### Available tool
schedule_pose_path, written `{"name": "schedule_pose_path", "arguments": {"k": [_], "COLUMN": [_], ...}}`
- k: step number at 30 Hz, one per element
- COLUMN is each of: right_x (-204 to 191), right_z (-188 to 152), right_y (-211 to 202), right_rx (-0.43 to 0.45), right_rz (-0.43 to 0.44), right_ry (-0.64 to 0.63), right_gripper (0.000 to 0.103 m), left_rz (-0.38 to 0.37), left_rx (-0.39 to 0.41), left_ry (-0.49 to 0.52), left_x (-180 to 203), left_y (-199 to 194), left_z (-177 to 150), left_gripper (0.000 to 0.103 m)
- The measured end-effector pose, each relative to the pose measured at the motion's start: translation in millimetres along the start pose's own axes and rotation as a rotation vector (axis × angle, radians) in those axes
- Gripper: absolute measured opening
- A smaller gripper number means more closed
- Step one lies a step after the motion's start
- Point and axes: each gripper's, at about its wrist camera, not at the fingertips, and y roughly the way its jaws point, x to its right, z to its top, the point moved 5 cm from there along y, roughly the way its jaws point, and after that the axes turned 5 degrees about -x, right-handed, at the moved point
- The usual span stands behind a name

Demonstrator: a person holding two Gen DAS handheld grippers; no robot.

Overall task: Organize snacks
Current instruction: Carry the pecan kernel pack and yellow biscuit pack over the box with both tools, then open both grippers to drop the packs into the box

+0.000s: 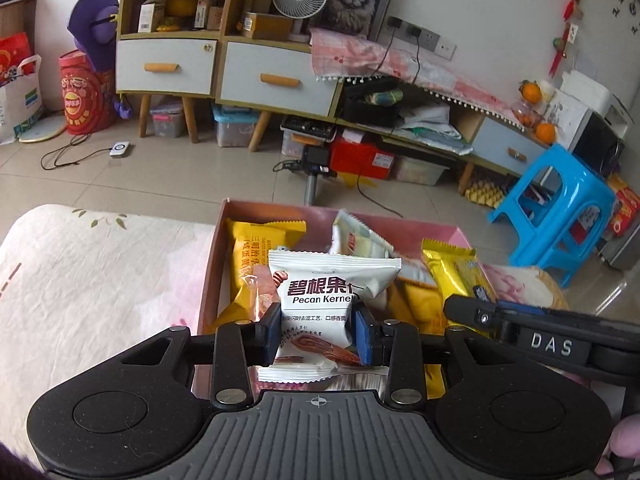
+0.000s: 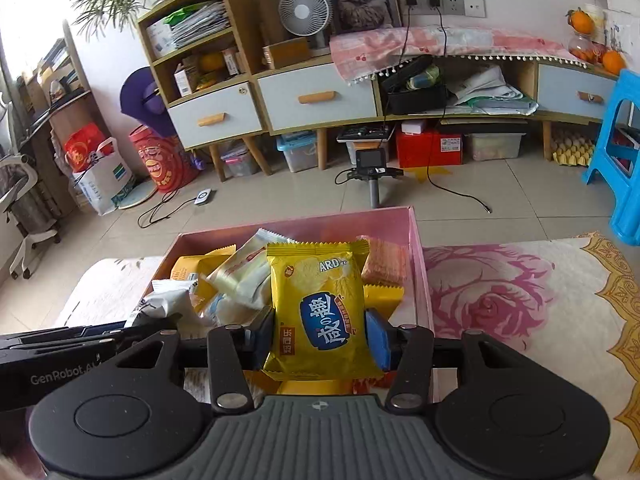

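Both wrist views ride close above the pink box [image 1: 460,236], angled down and forward toward the cabinet wall [image 2: 320,100]. Left view sits leftward, right view rightward, sharing box, floor and cabinets.

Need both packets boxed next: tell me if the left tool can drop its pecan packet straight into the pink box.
Probably yes: the left tool holds the pecan packet over the pink box, nothing between them.

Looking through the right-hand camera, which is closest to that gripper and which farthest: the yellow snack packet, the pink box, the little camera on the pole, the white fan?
1. Yellow snack packet, clamped in the right gripper.
2. Pink box, just beyond, under the packet.
3. Camera on the pole, on the floor past the box.
4. White fan, on the cabinet at the wall.
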Motion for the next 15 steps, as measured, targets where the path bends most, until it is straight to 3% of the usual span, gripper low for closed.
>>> {"name": "schedule_pose_path", "arguments": {"k": [6, 11, 15], "right_x": [-1, -1, 0], "right_z": [-1, 0, 1], "right_y": [0, -7, -19], "right_rx": [0.012, 0.015, 0.022], "right_rz": [0.007, 0.002, 0.0], "right_ry": [0.017, 0.017, 0.02], "right_gripper": [0.045, 0.061, 0.069], "left_rz": [-0.017, -0.041, -0.047], "left_rx": [0.003, 0.033, 0.037], "left_ry": [0.011, 0.019, 0.022], "left_x": [3, 2, 3], "left_y": [0, -15, -25], "left_z": [3, 3, 2], "left_gripper": [0.037, 0.063, 0.069]}}
